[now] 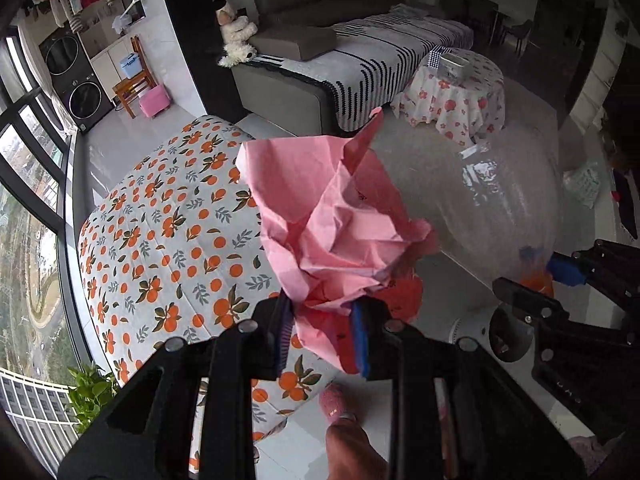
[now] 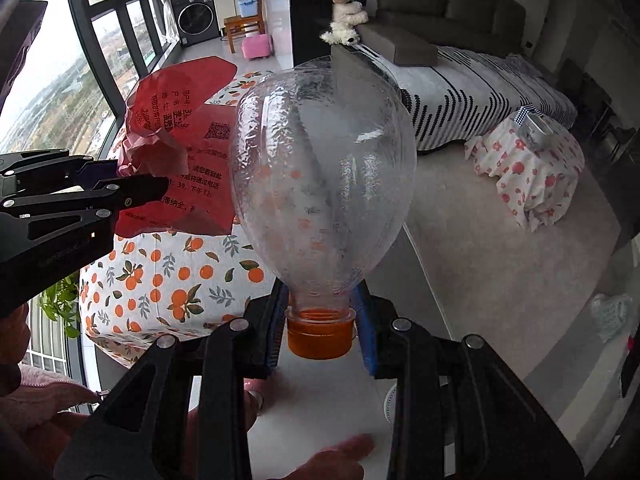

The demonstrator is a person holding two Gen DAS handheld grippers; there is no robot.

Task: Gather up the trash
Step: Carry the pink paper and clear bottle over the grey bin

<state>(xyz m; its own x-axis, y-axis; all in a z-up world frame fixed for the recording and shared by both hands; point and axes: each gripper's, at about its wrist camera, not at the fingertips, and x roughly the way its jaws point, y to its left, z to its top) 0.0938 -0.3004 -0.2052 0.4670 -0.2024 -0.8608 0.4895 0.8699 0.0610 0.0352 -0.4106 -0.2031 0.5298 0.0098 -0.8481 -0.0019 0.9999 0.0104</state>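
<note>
The left wrist view shows the left tool (image 1: 324, 336) clamped on a crumpled pink paper (image 1: 332, 224), held in the air over the near corner of an orange-print quilt (image 1: 168, 240). Only the right wrist view shows the paper's red printed side (image 2: 180, 152) with its black text. There the right tool (image 2: 320, 328) grips a clear plastic bottle (image 2: 320, 168) at the neck, just above its orange cap (image 2: 320, 336); the bottle looks empty.
</note>
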